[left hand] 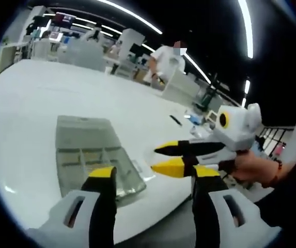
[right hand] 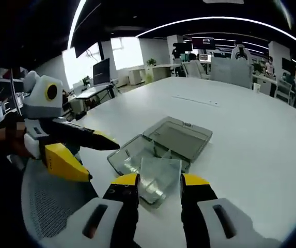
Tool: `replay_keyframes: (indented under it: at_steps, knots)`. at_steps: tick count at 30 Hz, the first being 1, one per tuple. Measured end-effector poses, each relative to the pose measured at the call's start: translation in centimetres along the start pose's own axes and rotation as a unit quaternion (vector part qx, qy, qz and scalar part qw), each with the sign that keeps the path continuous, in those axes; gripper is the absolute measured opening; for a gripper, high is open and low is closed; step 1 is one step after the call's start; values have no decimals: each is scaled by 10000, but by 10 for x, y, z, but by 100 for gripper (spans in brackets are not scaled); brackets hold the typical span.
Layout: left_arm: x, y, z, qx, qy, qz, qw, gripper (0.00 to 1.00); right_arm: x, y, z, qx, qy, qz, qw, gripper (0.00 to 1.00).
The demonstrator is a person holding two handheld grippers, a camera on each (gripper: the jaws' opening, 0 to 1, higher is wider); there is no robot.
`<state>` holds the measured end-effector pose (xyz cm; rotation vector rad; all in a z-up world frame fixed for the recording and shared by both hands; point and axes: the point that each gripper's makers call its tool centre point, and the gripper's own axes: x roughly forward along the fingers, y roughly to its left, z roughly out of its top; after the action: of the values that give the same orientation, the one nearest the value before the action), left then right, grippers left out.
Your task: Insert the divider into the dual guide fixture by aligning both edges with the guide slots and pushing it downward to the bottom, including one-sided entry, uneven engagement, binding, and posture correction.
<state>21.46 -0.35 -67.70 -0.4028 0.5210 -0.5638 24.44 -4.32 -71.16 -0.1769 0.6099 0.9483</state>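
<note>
My right gripper (right hand: pixel 158 182) holds the clear divider (right hand: pixel 159 178); left gripper (left hand: pixel 153 178) wide, empty. Level both edges over the fixture (right hand: pixel 160 147) slots, then press evenly.

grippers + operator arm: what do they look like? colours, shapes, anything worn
Both grippers, the left gripper and the right gripper, match: white moulded bodies with slotted openings, black jaws tapering to yellow tips. The person's hand wears a red wrist band under a dark sleeve.
</note>
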Motion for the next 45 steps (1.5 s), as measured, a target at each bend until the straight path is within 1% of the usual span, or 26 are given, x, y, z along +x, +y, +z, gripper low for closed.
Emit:
replay_keyframes:
  at_steps: [4, 8, 12, 15, 18, 24, 26, 30, 35, 41, 43, 45]
  knots:
    - [0, 2, 6, -164, -155, 31, 9997, 50, 0, 7, 3, 5, -76, 75, 9999, 27]
    - [-1, 3, 6, -336, -226, 38, 9992, 45, 0, 13, 6, -9, -143, 137, 9998, 27]
    - [-2, 6, 4, -480, -225, 94, 9986, 40, 2, 18, 10, 9, -233, 232, 9995, 27]
    - [-4, 6, 3, -566, -220, 72, 9981, 36, 2, 20, 12, -1, -267, 267, 9993, 27]
    - [-4, 7, 5, -685, -286, 63, 9972, 33, 1, 23, 16, -52, -312, 293, 9991, 27]
    - [-2, 7, 7, -850, -348, -22, 9958, 22, 0, 29, 20, -73, -387, 414, 9984, 27]
    - [-2, 9, 6, -968, -338, 10, 9947, 21, -1, 32, 22, -73, -431, 454, 9980, 27]
    - [-5, 11, 7, -1009, -403, 22, 9941, 16, -2, 36, 23, -149, -431, 493, 9977, 27]
    - [-7, 14, 9, -968, -508, 56, 9940, 8, -1, 42, 26, -208, -457, 588, 9970, 27]
    - [-10, 14, 10, -919, -581, 60, 9941, 1, 0, 47, 30, -244, -502, 632, 9964, 27]
    - [-10, 14, 10, -972, -594, 26, 9935, 1, 0, 48, 29, -243, -479, 646, 9965, 27]
    - [-11, 12, 10, -1026, -574, -84, 9930, 0, 0, 49, 29, -313, -459, 664, 9962, 27]
